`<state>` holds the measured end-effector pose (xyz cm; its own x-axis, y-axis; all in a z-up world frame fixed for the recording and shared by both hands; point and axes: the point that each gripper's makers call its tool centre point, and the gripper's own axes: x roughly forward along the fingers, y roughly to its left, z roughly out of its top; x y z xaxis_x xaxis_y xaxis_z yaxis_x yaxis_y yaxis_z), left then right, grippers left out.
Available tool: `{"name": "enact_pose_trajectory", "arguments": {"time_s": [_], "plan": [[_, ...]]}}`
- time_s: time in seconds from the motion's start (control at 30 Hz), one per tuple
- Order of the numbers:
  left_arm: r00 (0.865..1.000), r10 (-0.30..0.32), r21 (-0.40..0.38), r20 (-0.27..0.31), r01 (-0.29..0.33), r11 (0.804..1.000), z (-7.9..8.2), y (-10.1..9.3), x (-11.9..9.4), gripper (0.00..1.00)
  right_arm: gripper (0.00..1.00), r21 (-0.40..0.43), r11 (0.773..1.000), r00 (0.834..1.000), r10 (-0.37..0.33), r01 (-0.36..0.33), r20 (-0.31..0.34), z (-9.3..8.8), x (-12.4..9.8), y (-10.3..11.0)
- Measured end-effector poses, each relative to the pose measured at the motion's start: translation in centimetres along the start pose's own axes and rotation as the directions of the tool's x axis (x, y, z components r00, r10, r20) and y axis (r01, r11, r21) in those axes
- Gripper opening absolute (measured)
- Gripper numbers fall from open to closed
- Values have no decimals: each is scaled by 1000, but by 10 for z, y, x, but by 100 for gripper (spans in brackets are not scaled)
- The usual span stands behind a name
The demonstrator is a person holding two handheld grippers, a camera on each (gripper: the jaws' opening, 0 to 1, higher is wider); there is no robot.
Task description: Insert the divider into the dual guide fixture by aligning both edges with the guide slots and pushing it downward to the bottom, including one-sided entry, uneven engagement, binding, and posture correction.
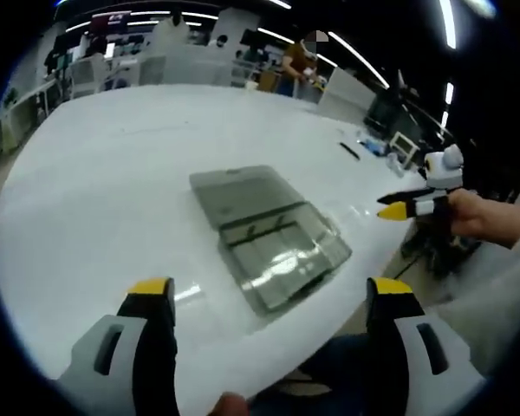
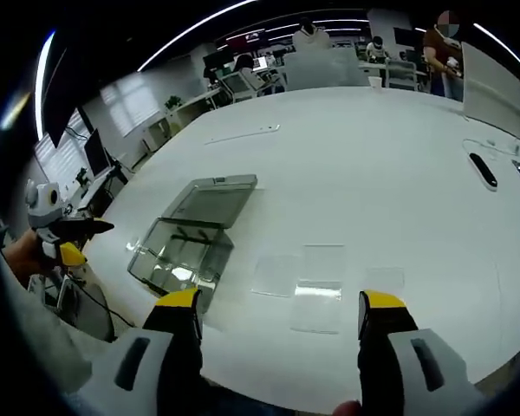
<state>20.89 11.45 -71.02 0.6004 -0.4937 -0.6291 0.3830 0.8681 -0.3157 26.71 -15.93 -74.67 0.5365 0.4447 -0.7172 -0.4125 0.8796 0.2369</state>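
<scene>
Jaws wide, both grippers | fixture (image 1: 264, 238) nr table (image 1: 113, 173) edge | dividers (image 2: 316, 290) beside

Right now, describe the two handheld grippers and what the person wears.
Each gripper has two black jaws with yellow tips and pale grey bodies with slot-shaped cut-outs: the left gripper and the right gripper look alike. Seen from the other view, each carries a white rounded top piece. A light grey sleeve covers the person's arm.
</scene>
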Motion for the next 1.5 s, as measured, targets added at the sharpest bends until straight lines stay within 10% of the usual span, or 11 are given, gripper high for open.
{"name": "enact_pose_trajectory", "arguments": {"time_s": [1.5], "plan": [[999,32,-28,-16,-32,999,2,16,14,87,43,-38,995,971,-101,95,-217,-17,55,-37]]}}
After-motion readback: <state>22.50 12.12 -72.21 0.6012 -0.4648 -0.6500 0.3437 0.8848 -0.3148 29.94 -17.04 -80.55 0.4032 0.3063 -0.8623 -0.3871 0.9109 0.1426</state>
